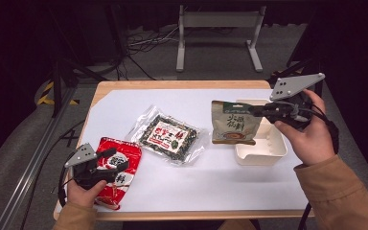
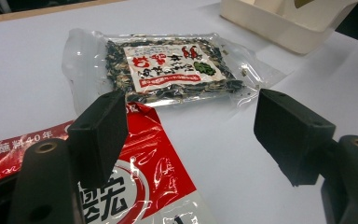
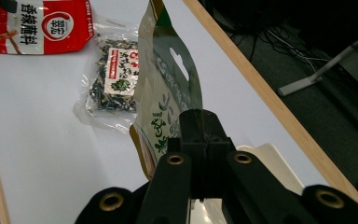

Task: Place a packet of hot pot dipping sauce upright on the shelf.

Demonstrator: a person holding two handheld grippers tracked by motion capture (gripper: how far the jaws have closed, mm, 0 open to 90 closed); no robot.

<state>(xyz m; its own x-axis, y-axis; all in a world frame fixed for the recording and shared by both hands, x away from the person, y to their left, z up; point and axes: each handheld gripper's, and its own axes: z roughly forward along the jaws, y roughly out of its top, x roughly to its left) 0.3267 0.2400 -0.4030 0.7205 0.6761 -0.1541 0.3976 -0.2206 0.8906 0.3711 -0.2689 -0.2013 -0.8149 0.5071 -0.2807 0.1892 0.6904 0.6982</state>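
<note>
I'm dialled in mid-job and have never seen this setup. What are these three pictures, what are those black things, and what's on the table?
There is no robot arm here. A person holds a hand-held gripper in each hand, each with two black fingers. The high view looks down on the table from above the person's side. The other two pictures come from cameras riding on the grippers, looking along their fingers.

The left gripper is open, over the red packet, which lies flat near the front left; its fingers stand wide apart. The right gripper is shut on the green and beige pouch, holding it upright by an edge at the white bin. A clear packet of dark dried food lies flat mid-table.
</note>
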